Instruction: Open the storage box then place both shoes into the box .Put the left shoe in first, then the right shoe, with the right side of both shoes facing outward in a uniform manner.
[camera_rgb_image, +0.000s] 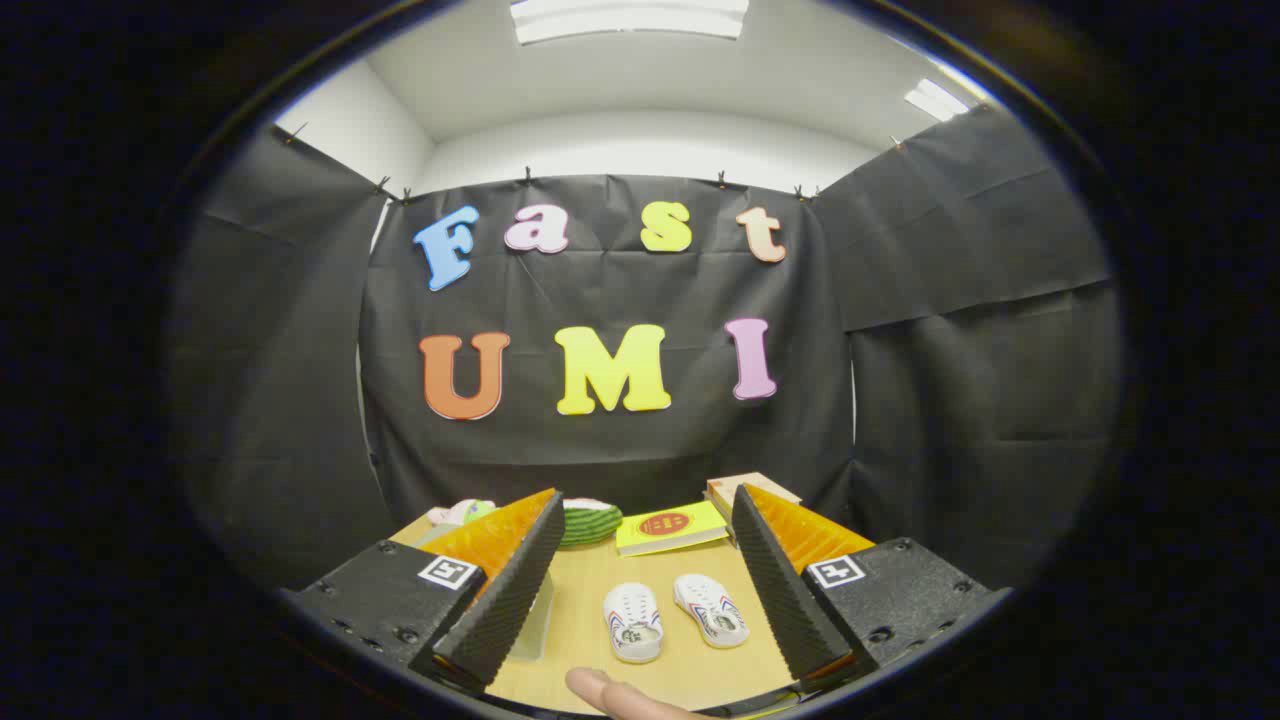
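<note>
Two small white shoes with red and blue stripes lie side by side on the wooden table (690, 670), one (633, 620) on the left and one (711, 608) on the right, toes pointing away from me. They rest between and below my fingers. My gripper (648, 497) is held open above the table with nothing between its fingers. A translucent box (535, 622) peeks out from behind the left finger (510, 590); most of it is hidden.
A yellow book (672, 527) and a tan book (745, 488) lie at the table's back. A green striped object (590, 522) and a pale toy (460, 512) sit back left. A person's fingertip (600, 690) shows at the near edge.
</note>
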